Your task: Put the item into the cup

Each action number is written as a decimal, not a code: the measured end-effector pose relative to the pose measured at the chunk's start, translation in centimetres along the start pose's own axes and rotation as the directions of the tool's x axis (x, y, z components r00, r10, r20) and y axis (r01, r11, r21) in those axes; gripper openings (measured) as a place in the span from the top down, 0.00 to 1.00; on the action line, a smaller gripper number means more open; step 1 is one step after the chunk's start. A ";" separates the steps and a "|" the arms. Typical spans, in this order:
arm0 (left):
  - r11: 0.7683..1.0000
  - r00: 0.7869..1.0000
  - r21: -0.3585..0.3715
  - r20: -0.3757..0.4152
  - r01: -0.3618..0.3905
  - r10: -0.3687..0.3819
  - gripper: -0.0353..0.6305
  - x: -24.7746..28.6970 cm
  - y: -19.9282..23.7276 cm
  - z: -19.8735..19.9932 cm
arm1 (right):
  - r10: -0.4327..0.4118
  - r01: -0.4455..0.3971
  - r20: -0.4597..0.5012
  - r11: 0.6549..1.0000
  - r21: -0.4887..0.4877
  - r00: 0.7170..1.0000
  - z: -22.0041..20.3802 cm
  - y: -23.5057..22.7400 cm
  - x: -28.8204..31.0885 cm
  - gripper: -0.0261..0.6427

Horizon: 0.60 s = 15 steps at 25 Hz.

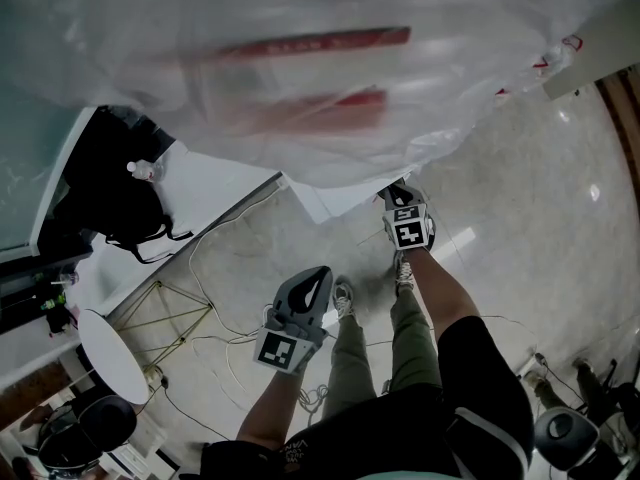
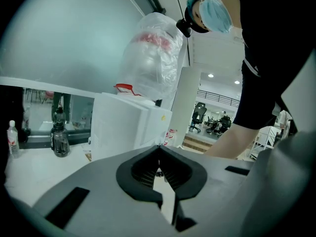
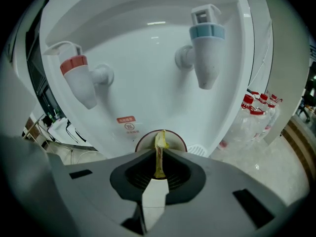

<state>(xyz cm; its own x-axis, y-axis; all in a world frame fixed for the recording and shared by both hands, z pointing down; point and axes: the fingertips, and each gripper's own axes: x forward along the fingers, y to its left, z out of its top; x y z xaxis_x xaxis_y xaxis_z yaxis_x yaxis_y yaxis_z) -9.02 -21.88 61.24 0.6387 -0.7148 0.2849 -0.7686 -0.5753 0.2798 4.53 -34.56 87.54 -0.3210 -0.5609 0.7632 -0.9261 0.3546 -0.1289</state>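
With the right hand-held gripper [image 3: 159, 151], pinches the item [image 3: 159, 163], a thin yellowish strip, edge-on and upright between jaws clamped on its lower part. Points its free top end at the mouth of the cup [image 3: 174, 137], probably so that a release sends it past the rim rather than across it. Cannot tell how far short of the cup the strip hangs. Has the cup, dark-rimmed and pale inside, standing in the recess of a white water dispenser [image 3: 148, 78], with the red tap [image 3: 79, 80] above the cup on one side and the blue tap [image 3: 205, 48] above it on the other, presumably placed there for filling. Carries the left hand-held gripper [image 2: 159, 157] with jaws together on nothing, well away from the cup and down by the legs in the head view, seemingly idle and clear of the working side. Gets no sight of the cup from the head view, where crinkled clear plastic wrap [image 1: 300, 68] fills the upper part. Judged from this, not yet delivered: calls for a short advance over the cup, then opening the jaws. Risks catching the strip on the cup's rim if let go early.
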 end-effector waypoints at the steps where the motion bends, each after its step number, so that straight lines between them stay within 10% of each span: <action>1: 1.000 1.000 0.002 0.002 0.002 -0.002 0.92 0.1 -0.1 0.1 | 0.000 0.000 0.004 1.000 0.005 1.000 0.1 0.0 -0.2 0.89; 15: 0.998 0.998 0.036 0.034 0.051 -0.053 0.92 0.1 -1.8 3.0 | 0.030 -0.045 0.217 0.997 0.064 0.976 5.5 1.5 -8.9 0.89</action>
<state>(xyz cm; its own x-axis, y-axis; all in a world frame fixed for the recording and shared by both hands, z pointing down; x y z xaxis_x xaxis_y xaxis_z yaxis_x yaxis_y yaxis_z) -7.71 -22.13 58.05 0.6766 -0.6968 0.2382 -0.7356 -0.6250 0.2612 4.92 -33.14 77.10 -0.3840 -0.6993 0.6030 -0.9215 0.3311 -0.2029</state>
